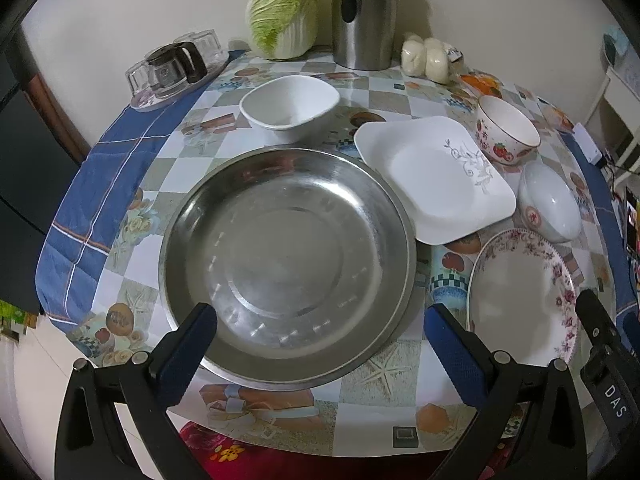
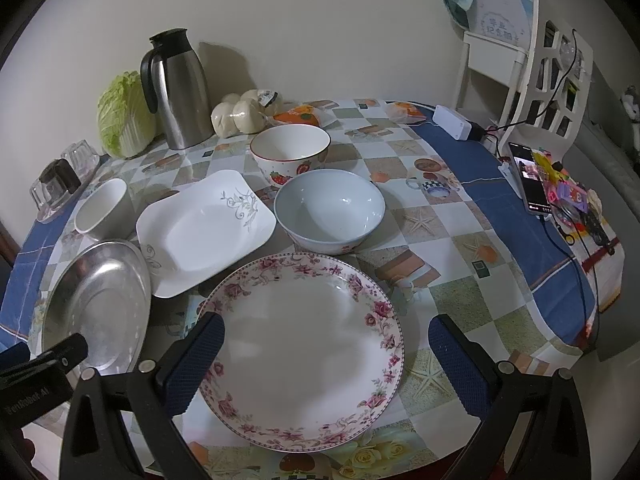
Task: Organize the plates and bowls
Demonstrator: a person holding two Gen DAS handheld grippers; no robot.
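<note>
The left gripper [image 1: 320, 340] was spread wide, grasping nothing, its rough blue pads [image 1: 188, 352] on either side of the near rim of the round steel plate [image 1: 286, 256]. This plate was shiny, shallow and a little scratched. The right gripper [image 2: 326, 350] was also released and empty, with its fingers over the near part of the round plate with pink flowers [image 2: 308, 348], smooth porcelain with a flowered border.

All dishes lay on a round table [image 2: 448, 248] covered with a glossy checked cloth. Behind the two plates was a square white plate [image 2: 204, 228] with a grey leaf pattern and curved corners; its corner seemed to lie over the steel rim, though I could not tell if they touched. Beside it stood a plain pale bowl [image 2: 330, 210], a strawberry bowl [image 2: 290, 152] and a squarish white bowl [image 1: 290, 106]. At the back stood a steel jug [image 2: 176, 88], a cabbage [image 2: 124, 116] and wrapped buns [image 2: 240, 114].
</note>
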